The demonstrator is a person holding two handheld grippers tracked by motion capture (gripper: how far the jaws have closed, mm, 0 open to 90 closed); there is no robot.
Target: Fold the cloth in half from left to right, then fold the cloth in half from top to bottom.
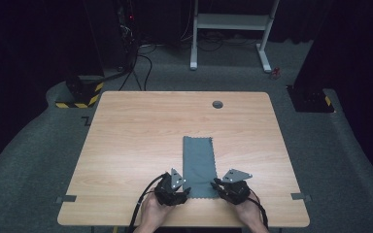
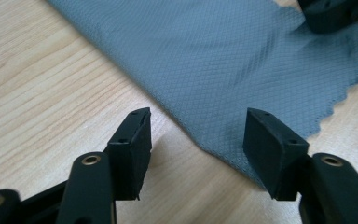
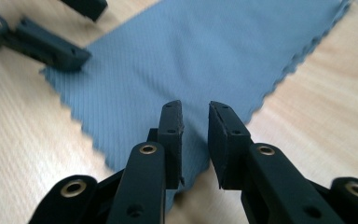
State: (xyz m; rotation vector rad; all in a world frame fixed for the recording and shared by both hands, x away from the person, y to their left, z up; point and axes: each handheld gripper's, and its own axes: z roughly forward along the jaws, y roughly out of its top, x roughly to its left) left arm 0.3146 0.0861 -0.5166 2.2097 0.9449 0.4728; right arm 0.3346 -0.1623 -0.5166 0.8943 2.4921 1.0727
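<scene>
While a grey cloth lies flat on the wooden counter, its near corners sit at both sets of jaws: the left gripper wide apart astride one corner, the right gripper narrowed over the other, nearly together but not yet pinching. A clean lift likely needs both corners gripped evenly, deep enough to hold.

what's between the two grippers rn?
The near end of the grey cloth, flat on the table. High view: left gripper at one near corner, right gripper at the other; nothing else between.
</scene>
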